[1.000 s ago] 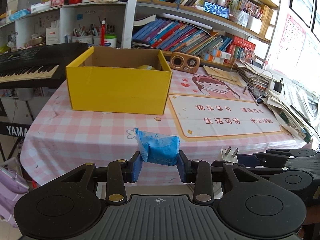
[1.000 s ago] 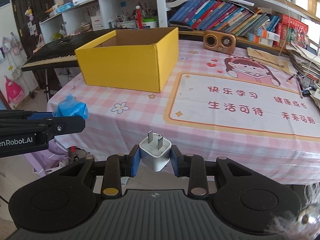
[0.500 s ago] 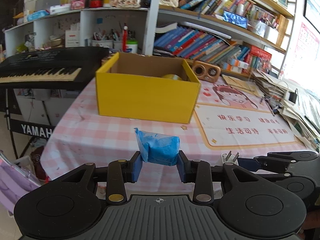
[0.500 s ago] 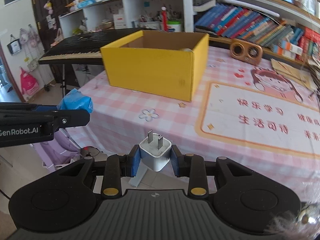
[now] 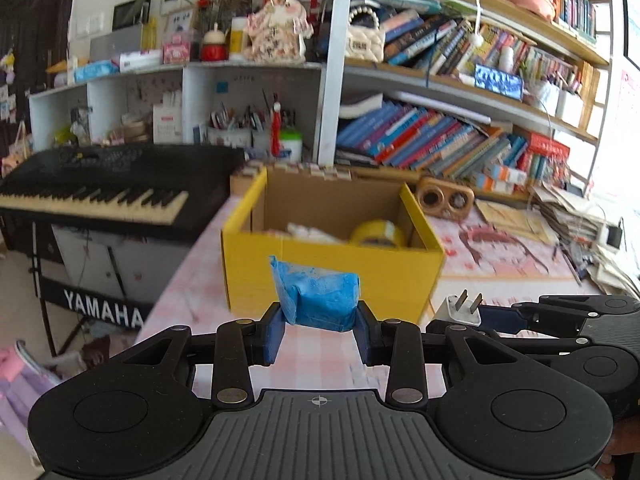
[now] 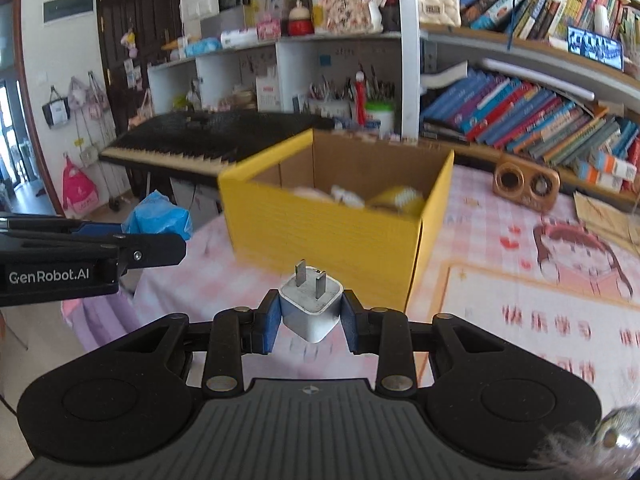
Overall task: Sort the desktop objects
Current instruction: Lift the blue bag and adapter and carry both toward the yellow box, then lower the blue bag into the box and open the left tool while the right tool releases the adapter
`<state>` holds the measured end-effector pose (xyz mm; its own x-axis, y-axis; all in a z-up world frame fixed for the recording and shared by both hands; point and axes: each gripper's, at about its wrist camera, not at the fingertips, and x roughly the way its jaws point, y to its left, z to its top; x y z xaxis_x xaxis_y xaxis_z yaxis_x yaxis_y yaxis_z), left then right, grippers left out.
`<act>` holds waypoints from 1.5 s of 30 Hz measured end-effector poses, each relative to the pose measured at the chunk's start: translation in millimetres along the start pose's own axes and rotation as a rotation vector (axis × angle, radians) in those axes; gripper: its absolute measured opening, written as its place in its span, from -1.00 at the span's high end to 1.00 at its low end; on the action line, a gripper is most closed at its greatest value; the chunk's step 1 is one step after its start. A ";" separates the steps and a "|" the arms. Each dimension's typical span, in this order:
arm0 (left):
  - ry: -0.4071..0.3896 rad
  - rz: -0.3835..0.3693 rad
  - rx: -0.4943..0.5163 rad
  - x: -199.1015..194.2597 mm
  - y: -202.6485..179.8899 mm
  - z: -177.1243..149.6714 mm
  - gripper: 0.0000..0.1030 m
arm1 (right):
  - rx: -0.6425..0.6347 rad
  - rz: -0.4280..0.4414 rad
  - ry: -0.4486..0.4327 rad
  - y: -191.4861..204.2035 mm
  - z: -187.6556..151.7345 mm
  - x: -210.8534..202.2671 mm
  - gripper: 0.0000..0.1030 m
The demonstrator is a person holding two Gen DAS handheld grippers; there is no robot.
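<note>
Left wrist view: my left gripper (image 5: 320, 330) is closed on a blue packet (image 5: 318, 298), pads pressed to its two sides; the packet stands above the pads, its crimped end up.
Right wrist view: my right gripper (image 6: 311, 322) is clamped on a white plug (image 6: 311, 308), held by its flat sides with both prongs pointing up and forward.
Grip reason: side holds leave the underside of each item free, which I judge suits a straight drop.
Box (image 5: 332, 252): yellow, open-topped, on the pink checked cloth (image 6: 500, 264) ahead of both grippers; not touching either item.
Box contents: a yellow tape roll (image 5: 378, 232) and some pale items too blurred to name.
Item positions: packet and plug are both in the air, short of the box's near wall, side by side; the plug also shows at the right of the left view, the packet at the left of the right view.
Step in hand: carrying both items toward the box, in my judgement.
Next move: each gripper must clear the near wall before its pads part.
Risk: the soft packet may sag or snag; grippers sit close together.
Surroundings: keyboard (image 5: 92, 196) to the left, wooden speaker (image 6: 526, 186) beyond the box.
</note>
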<state>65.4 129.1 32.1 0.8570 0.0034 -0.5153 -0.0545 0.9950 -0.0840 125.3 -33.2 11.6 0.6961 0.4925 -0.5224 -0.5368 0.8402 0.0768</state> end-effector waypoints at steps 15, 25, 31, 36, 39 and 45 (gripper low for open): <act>-0.023 0.030 0.066 96.6 4.3 76.6 0.32 | -0.058 0.032 -0.055 -42.1 93.3 86.4 0.42; 0.109 0.065 0.127 175.3 7.1 98.6 0.32 | -0.185 -0.002 0.085 -62.2 128.2 175.4 0.42; 0.208 0.083 0.134 214.0 14.7 98.8 0.32 | -0.282 0.012 0.187 -66.8 135.1 218.8 0.42; 0.287 0.079 0.164 239.8 14.1 97.4 0.32 | -0.382 0.026 0.296 -70.4 137.0 250.4 0.42; 0.338 0.080 0.186 252.5 11.7 92.7 0.32 | -0.441 0.041 0.357 -70.1 134.0 264.5 0.42; 0.377 0.070 0.213 261.7 8.7 88.2 0.32 | -0.493 0.058 0.438 -69.3 129.9 284.6 0.42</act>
<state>334.5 147.5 -28.2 0.6058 0.0744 -0.7921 0.0346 0.9922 0.1197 422.6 78.2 -32.1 0.4576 0.3084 -0.8339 -0.7951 0.5618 -0.2285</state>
